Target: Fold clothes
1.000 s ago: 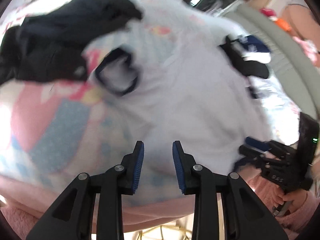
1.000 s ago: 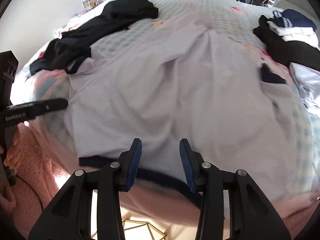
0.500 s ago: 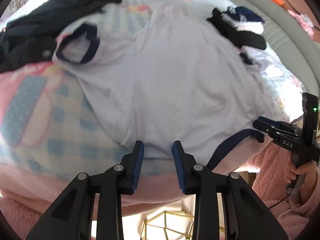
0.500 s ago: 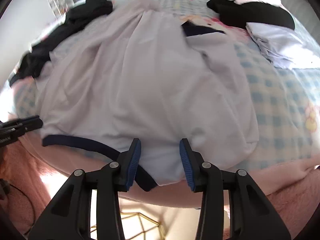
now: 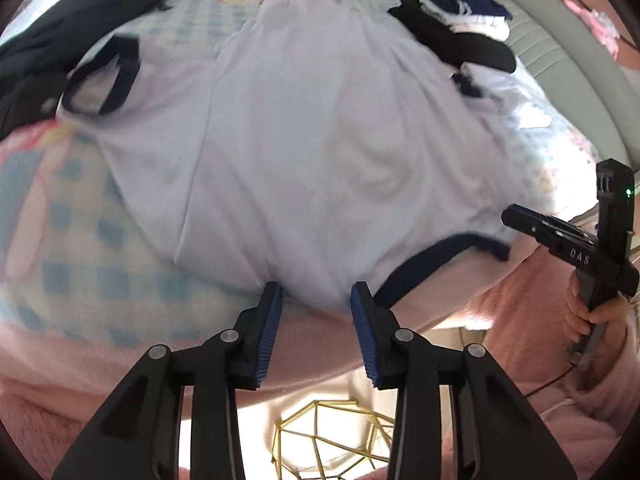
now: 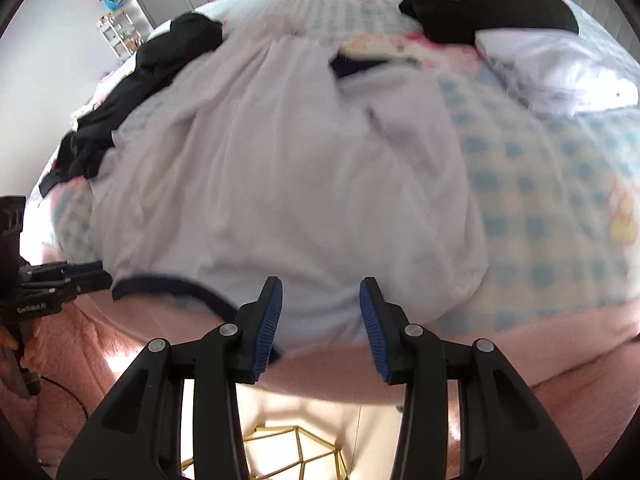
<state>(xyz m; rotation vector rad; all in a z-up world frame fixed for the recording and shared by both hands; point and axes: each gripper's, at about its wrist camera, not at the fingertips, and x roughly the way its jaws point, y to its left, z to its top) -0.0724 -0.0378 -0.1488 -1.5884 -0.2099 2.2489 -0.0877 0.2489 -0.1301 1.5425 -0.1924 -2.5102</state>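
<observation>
Only right view: folded white clothes (image 6: 560, 68) beside shirt (image 6: 280, 168).

Your checked blanket (image 6: 532, 200) covers the bed, with a pink edge (image 5: 80, 352) along the near side. Below it sits a gold wire frame (image 5: 332, 440). Far left, you have a shelf (image 6: 120, 34) by the wall.
</observation>
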